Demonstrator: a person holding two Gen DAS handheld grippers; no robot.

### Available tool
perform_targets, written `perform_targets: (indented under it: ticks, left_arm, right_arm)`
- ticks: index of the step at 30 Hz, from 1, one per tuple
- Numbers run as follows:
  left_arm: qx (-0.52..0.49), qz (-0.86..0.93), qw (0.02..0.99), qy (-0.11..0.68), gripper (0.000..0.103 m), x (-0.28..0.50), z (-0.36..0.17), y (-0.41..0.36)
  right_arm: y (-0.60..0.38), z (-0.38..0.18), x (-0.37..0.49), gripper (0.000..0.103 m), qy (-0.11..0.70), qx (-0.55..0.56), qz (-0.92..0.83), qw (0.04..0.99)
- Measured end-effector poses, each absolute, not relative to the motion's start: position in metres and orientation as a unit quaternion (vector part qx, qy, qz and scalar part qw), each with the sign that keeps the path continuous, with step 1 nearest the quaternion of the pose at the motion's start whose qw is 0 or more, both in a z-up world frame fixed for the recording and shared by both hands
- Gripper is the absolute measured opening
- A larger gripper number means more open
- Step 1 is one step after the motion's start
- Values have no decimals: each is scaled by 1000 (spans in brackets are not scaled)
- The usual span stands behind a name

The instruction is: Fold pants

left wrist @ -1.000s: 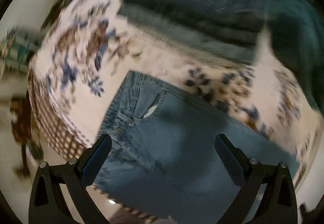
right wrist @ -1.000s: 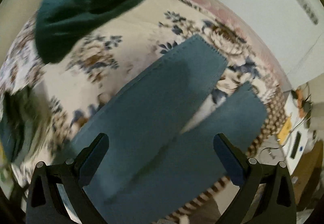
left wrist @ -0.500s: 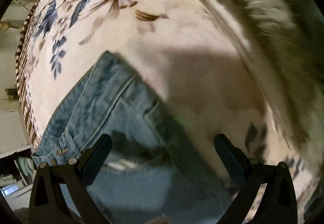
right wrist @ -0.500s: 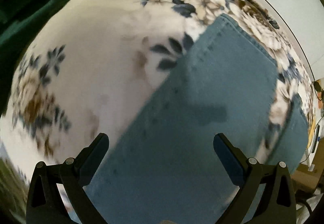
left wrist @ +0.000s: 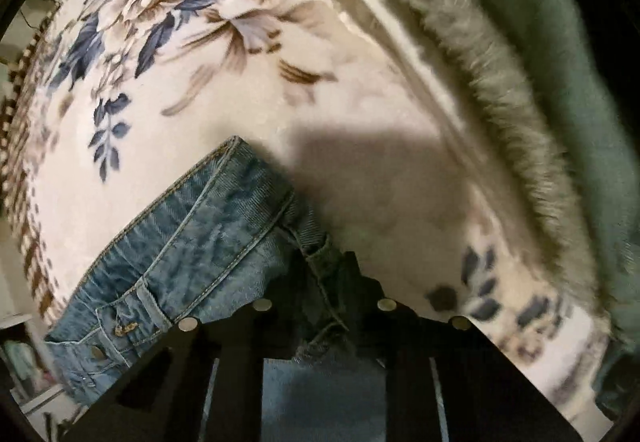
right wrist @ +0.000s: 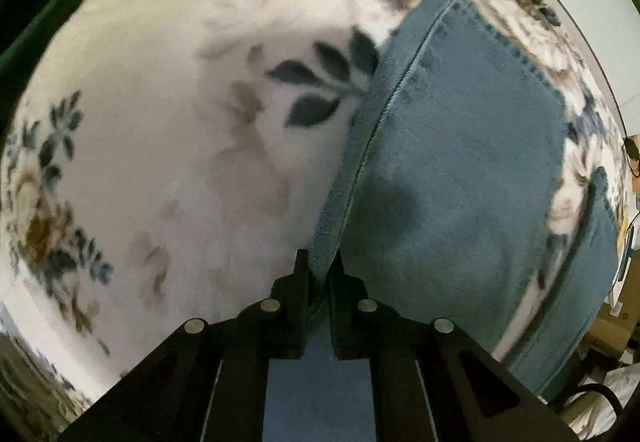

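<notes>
One pair of blue denim pants [left wrist: 192,242] lies flat on a cream blanket [left wrist: 248,90] printed with blue and brown flowers. In the left wrist view the waistband end shows, with one metal button and a belt loop. In the right wrist view two legs show: one broad leg [right wrist: 460,170] running up to its stitched hem, and a second leg [right wrist: 580,290] at the right edge, with a strip of blanket between them.

The left tongs [left wrist: 324,282] have just been closing and now pinch a bunched fold of denim at the waistband, the cloth puckered between the black jaws. The right tongs [right wrist: 319,270] have likewise just been closing and now clamp the side seam edge of the broad leg, jaws nearly together with cloth between.

One grey-green garment with a furry trim [left wrist: 500,90] lies beyond the waistband, apart from the pants. One dark green cloth [right wrist: 48,2] edges the blanket in the right view.
</notes>
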State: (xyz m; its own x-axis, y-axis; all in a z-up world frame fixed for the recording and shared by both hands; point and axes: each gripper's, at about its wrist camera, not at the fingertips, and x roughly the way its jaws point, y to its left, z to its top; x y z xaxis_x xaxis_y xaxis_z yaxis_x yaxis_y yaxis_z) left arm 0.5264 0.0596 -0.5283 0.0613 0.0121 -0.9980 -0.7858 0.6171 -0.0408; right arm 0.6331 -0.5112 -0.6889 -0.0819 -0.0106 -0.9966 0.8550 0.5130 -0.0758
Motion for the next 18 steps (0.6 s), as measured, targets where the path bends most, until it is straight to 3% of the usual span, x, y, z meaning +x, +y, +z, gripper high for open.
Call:
perform_targets:
  ticks: [10,18]
  left_arm:
    - [-380,205,727,534,12,419,-401,52]
    - [-405,186,748,491,13,303,-396,98]
  right_arm:
    - [-489,-573,543,7,583,344,-311,667]
    - [-543,-523,410,7,566,361,-258,695]
